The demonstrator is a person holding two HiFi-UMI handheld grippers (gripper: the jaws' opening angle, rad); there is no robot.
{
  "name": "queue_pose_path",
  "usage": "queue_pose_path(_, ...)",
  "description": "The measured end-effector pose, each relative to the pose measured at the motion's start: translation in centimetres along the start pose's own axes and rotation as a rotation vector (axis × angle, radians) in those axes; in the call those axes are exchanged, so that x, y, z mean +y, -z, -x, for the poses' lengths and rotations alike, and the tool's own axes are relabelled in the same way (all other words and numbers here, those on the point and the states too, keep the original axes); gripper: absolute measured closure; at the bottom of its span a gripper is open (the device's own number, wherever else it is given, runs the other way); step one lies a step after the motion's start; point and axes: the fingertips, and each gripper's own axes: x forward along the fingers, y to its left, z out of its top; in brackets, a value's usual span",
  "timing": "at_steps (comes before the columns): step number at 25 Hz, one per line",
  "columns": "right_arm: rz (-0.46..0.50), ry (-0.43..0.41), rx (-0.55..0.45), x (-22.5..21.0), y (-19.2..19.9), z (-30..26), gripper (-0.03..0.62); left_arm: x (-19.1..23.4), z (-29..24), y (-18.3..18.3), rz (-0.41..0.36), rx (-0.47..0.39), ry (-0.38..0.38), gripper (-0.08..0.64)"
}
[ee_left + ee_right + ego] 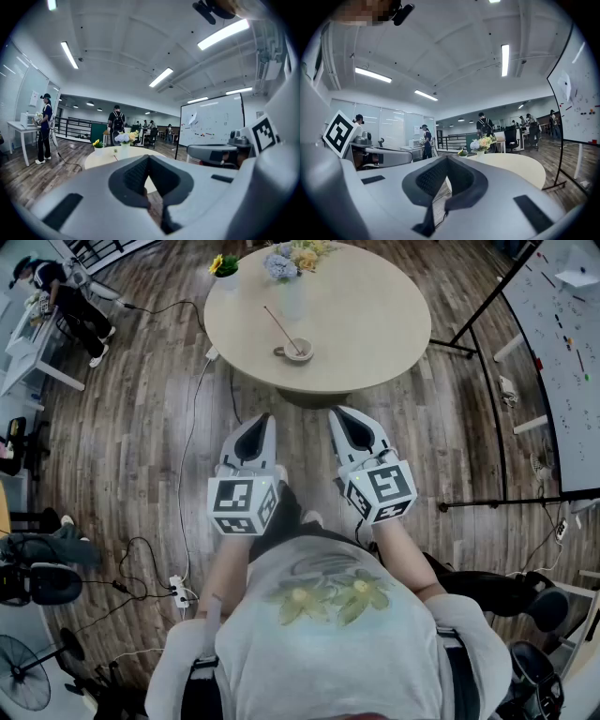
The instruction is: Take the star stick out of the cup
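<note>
Above the wooden floor, short of the round counter, the left gripper is fully closed and empty, the star stick leans in the cup on that counter, and the right gripper is likewise closed on nothing.
</note>
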Motion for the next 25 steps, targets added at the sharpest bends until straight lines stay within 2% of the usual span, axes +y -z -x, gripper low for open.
queue_pose_path(9,-0.009,0.011,0.005,-1.0,0.3,-1.7,0.574,0.4,-2.0,0.3,-0.019,0.023,0.033,0.557)
queue_pose_path(15,-0.032,-0.028,0.011,-1.3,0.2,-3.6,0.570,1.9,-4.2,0.1,0.001,0.034,0.044,0.557)
queue_pose_path(16,-0.038,-0.037,0.014,-1.4,0.2,-4.1,0.535,2.3,-4.6,0.0,0.006,0.033,0.043,0.557)
queue_pose_path(17,-0.044,-0.044,0.019,-1.4,0.2,-4.6,0.467,2.8,-4.9,0.0,0.011,0.033,0.041,0.557)
queue_pose_path(19,-0.048,-0.042,0.028,-1.7,0.2,-5.6,0.401,3.7,-5.6,-0.2,0.018,0.035,0.039,0.557)
queue_pose_path(22,-0.047,-0.029,0.040,-2.3,0.2,-6.9,0.362,5.0,-6.7,-0.3,0.020,0.041,0.040,0.557)
queue_pose_path(25,-0.044,-0.022,0.051,-3.0,0.4,-8.6,0.353,6.7,-7.9,-0.4,0.027,0.044,0.035,0.557)
